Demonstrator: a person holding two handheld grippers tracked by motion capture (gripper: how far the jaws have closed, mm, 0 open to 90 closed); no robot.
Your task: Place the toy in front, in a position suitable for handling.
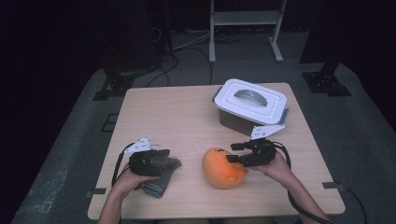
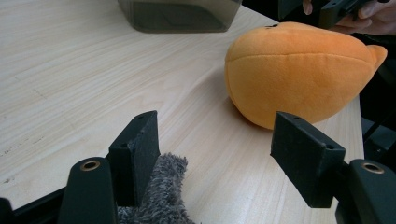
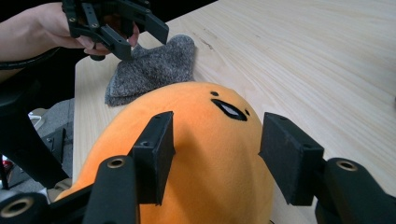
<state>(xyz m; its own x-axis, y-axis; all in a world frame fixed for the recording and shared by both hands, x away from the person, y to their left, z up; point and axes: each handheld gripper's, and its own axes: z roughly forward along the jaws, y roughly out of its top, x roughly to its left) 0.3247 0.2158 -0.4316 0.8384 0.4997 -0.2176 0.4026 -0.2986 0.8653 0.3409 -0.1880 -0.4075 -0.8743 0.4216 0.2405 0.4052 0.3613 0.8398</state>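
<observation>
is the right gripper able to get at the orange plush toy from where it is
Probably yes. The right gripper sits right over the orange plush toy with its jaws apart on either side of the top, and nothing lies between them. The grey sock lies off by the left gripper.

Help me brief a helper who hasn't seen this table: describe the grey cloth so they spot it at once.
Start at the wooden table and go to its near left corner, where the left gripper hovers. The grey cloth lies flat under it, left of the orange plush toy. It is the one flat, fuzzy, dark grey thing there.
</observation>
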